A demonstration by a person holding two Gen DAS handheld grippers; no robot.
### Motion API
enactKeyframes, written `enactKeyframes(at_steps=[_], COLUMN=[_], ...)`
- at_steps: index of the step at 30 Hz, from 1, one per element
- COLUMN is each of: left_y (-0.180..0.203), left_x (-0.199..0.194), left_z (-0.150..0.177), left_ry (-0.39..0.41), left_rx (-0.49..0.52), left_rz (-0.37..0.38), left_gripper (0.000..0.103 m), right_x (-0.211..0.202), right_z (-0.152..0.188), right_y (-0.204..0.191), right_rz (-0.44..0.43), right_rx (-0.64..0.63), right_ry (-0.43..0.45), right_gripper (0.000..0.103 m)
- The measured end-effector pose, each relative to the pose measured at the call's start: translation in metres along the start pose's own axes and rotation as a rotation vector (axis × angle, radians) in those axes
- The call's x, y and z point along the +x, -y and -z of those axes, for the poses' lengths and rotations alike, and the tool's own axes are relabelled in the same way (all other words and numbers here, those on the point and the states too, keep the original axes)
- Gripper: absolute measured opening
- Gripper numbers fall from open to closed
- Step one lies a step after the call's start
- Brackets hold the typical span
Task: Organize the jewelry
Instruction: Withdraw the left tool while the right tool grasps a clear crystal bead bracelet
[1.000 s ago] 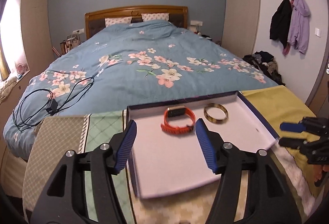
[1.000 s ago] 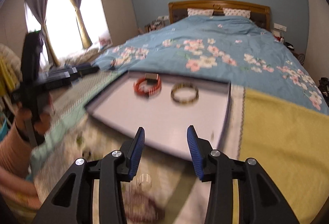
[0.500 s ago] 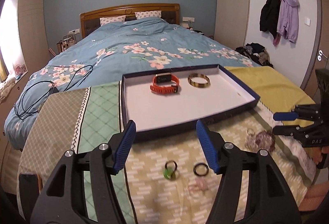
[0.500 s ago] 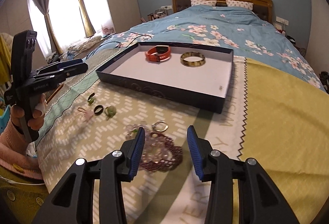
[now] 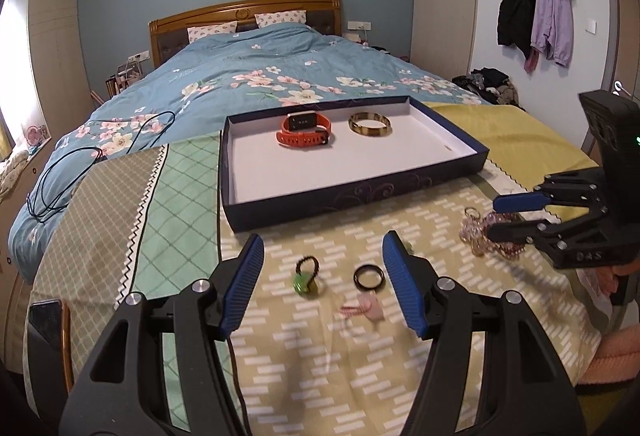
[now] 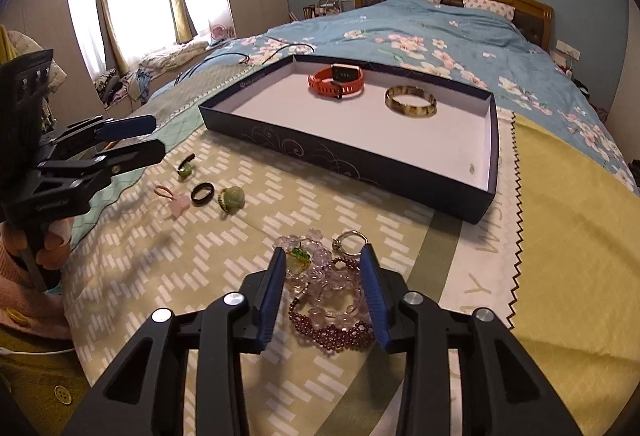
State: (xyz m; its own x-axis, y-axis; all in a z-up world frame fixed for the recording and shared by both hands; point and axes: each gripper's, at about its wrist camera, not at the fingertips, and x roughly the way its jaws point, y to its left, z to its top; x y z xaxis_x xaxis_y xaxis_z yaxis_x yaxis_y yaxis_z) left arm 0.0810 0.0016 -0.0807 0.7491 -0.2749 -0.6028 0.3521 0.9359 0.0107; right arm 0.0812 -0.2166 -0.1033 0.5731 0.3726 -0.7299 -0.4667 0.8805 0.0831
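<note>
Tray [image 6: 360, 164]: dark card with a matt white lining, by the look of it.
Watch [image 6: 336, 81]: orange band — matt, rubbery.
Bangle [image 6: 410, 101]: glossy, mottled amber, smooth.
Bead bracelets [image 6: 332, 300]: clear and maroon beads, shiny.
Cloth [image 5: 360, 364]: woven, matt, printed.
Headboard [image 5: 244, 10]: varnished wood.
Left tool [image 5: 323, 278]: ribbed blue pads — likely rubber — on matt black plastic.

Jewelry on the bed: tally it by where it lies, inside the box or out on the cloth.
Inside the dark blue box: 2, the orange smartwatch and the amber bangle.
Loose small pieces on the cloth: 4.
Tangled bead pile with a silver ring: pieces hard to separate.
Total clearly separate: 6.
</note>
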Motion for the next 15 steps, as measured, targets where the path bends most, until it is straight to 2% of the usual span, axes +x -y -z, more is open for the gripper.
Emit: enactKeyframes(at_steps=[4,5,10,13,15], left_y=[0.003,0.003,0.005,0.006,0.005], left_x=[0.001,0.002,0.005,0.005,0.006], left_z=[0.006,0.006,0.008,0.008,0.008], left_ry=[-0.014,-0.018,-0.025,-0.025,-0.034], left_rx=[0.008,0.007,0.009,0.01,0.0], left_rz=[0.009,0.011,0.02,0.024,0.036], left_gripper=[0.061,0.061,0.061,0.061,0.061], right_x=[0.0,0.0,-0.004,-0.009,-0.012], right_z=[0.0,0.0,0.0,-0.002,-0.004], right_y=[0.0,-0.001,-0.003,0.0,0.001], right_rz=[-0.007,-0.007,-0.024,-0.051,-0.06], right_rx=[-0.015,-0.024,-0.032,-0.006,0.006], right_ry=[-0.008,-0.008,-0.001,0.018,0.032], right_gripper=[0.026,0.019,0.016,0.002,0.0])
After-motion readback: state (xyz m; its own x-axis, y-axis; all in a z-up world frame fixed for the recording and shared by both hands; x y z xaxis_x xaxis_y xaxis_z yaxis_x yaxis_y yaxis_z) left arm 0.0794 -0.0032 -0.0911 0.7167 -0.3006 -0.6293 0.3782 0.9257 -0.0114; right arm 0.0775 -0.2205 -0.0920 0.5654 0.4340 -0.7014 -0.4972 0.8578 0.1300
